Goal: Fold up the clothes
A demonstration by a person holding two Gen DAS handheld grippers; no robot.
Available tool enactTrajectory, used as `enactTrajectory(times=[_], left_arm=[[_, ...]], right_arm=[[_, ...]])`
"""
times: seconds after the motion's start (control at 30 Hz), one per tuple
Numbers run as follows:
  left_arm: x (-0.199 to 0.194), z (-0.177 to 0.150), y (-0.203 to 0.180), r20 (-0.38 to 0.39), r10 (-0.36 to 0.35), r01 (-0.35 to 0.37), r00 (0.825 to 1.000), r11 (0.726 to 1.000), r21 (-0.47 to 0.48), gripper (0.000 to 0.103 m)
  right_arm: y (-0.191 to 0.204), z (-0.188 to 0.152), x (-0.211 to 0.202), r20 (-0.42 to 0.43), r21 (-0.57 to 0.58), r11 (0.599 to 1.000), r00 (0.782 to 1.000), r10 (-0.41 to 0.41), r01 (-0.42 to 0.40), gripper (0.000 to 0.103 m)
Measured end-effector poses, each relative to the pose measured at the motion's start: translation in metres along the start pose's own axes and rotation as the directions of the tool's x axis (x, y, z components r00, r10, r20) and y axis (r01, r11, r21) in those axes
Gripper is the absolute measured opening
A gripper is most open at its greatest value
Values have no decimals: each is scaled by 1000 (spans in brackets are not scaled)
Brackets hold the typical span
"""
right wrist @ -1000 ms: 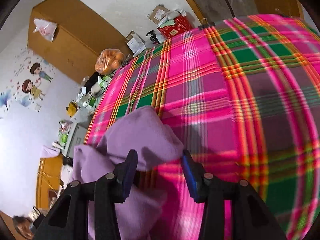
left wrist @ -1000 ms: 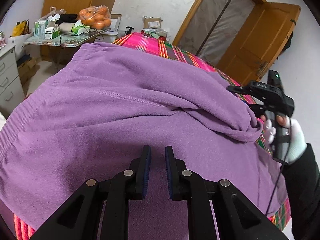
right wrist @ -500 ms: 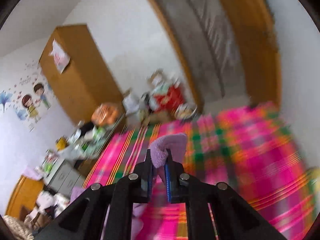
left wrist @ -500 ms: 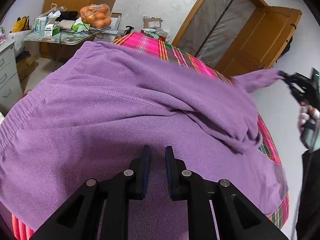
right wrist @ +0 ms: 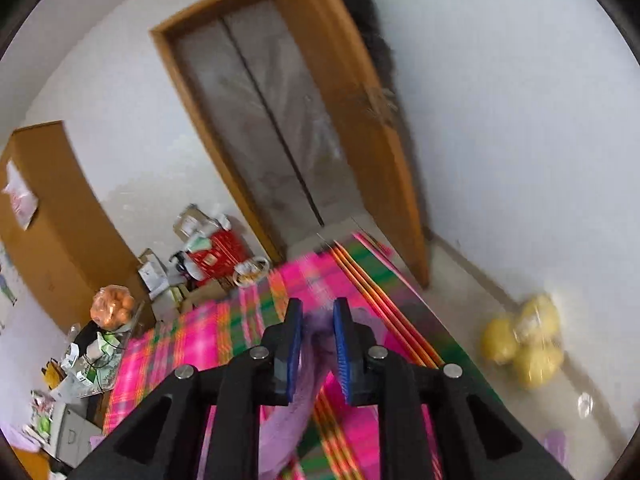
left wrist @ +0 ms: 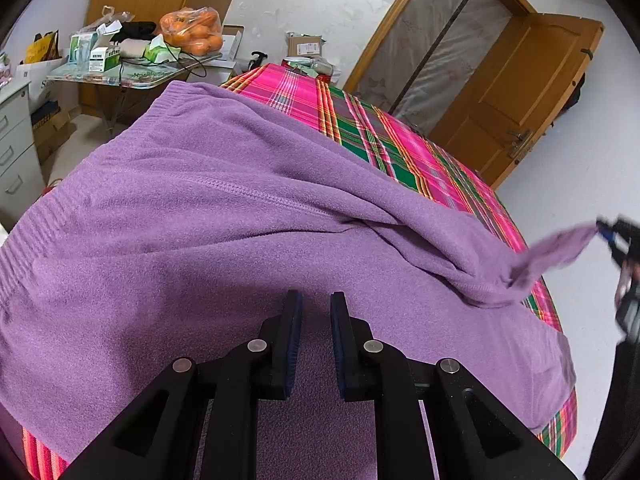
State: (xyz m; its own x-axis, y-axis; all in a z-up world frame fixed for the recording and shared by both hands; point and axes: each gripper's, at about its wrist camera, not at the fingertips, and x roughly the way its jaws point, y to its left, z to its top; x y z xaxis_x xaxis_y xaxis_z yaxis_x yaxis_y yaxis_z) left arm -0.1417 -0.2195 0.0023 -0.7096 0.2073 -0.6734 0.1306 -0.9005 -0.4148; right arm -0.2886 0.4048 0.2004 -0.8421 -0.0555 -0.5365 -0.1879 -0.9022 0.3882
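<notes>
A purple fleece garment (left wrist: 200, 220) lies spread over a pink and green plaid cover (left wrist: 400, 140). My left gripper (left wrist: 314, 300) rests on its near part, jaws nearly together, with purple cloth in the narrow gap. One sleeve (left wrist: 560, 248) is pulled out taut to the right, off the edge of the cover, and ends in my right gripper (left wrist: 604, 234). In the right wrist view the right gripper (right wrist: 318, 308) is raised above the cover (right wrist: 180, 340) with the sleeve (right wrist: 296, 420) hanging between its blue pads. Its jaws are opening slightly while the cloth still stays between them.
A side table with a bag of oranges (left wrist: 192, 32) and boxes stands at the far left, beside grey drawers (left wrist: 16, 148). A wooden door (left wrist: 520, 92) stands open on the right. Yellow fruit (right wrist: 524, 344) lies on the floor beside the cover. Cartons (right wrist: 208, 248) are stacked by the doorway.
The right gripper closed on the sleeve end, lifted it and drew it out to the right, past the cover's edge. The sleeve now stretches taut. The left gripper has stayed put.
</notes>
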Motion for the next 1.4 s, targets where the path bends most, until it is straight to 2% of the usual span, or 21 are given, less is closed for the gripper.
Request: enactTrajectory(times=[0.1, 0.17, 0.27, 0.33, 0.4, 0.5, 0.63, 0.67, 0.73, 0.77, 0.83, 0.9, 0.97, 1.03, 1.1, 1.23, 1.33, 1.4], left_arm=[[1, 1, 2, 0, 1, -1, 1000, 1000, 2, 15], [1, 2, 2, -1, 2, -2, 1000, 1000, 3, 15], [1, 1, 0, -1, 13, -13, 1000, 1000, 13, 15], [1, 1, -1, -1, 21, -21, 1000, 1000, 19, 15], [0, 0, -3, -1, 29, -29, 1000, 999, 26, 15], [0, 0, -3, -2, 35, -35, 999, 999, 31, 15], [-1, -1, -5, -2, 47, -46, 999, 998, 40, 15], [0, -1, -6, -2, 54, -54, 999, 997, 46, 15], [1, -1, -12, -3, 85, -85, 996, 994, 73, 15], [1, -2, -15, -2, 102, -102, 995, 991, 88, 15], [2, -2, -20, -1, 130, -129, 992, 985, 111, 15], [1, -2, -22, 1, 141, -140, 990, 983, 117, 15], [0, -3, -23, 4, 146, -146, 989, 982, 116, 15], [0, -5, -24, 5, 138, -138, 990, 984, 112, 15], [2, -5, -27, 1, 134, -133, 991, 984, 120, 15], [2, -3, -20, -6, 91, -90, 996, 992, 90, 15], [2, -3, -14, -7, 57, -57, 998, 996, 62, 15], [2, -4, -15, -7, 57, -56, 998, 996, 62, 15]], right_arm=[[-38, -29, -6, -50, 31, 999, 998, -26, 28, 18], [-59, -47, -9, -83, 32, 999, 996, -29, 31, 29], [-49, -62, -3, -133, -63, 997, 990, 38, -46, 42], [-40, -71, 2, -170, -130, 986, 982, 81, -104, 45], [-18, -81, 14, -238, -178, 968, 962, 134, -179, 46], [15, -104, 34, -330, -267, 928, 929, 166, -260, 46], [60, -142, 60, -419, -374, 867, 894, 158, -329, 46], [68, -150, 67, -437, -387, 857, 886, 153, -339, 46], [78, -170, 84, -514, -390, 850, 850, 120, -355, 46], [81, -177, 88, -520, -403, 845, 848, 105, -352, 47], [88, -178, 86, -509, -435, 826, 855, 101, -357, 47], [93, -172, 78, -496, -428, 816, 856, 147, -388, 47], [103, -165, 72, -465, -448, 803, 869, 168, -394, 47], [121, -158, 72, -439, -496, 762, 877, 193, -416, 48], [142, -154, 86, -448, -542, 709, 869, 211, -452, 51], [176, -151, 140, -516, -583, 656, 842, 156, -479, 51], [186, -154, 167, -579, -578, 618, 802, 149, -533, 51], [183, -157, 178, -606, -582, 593, 783, 139, -556, 53]])
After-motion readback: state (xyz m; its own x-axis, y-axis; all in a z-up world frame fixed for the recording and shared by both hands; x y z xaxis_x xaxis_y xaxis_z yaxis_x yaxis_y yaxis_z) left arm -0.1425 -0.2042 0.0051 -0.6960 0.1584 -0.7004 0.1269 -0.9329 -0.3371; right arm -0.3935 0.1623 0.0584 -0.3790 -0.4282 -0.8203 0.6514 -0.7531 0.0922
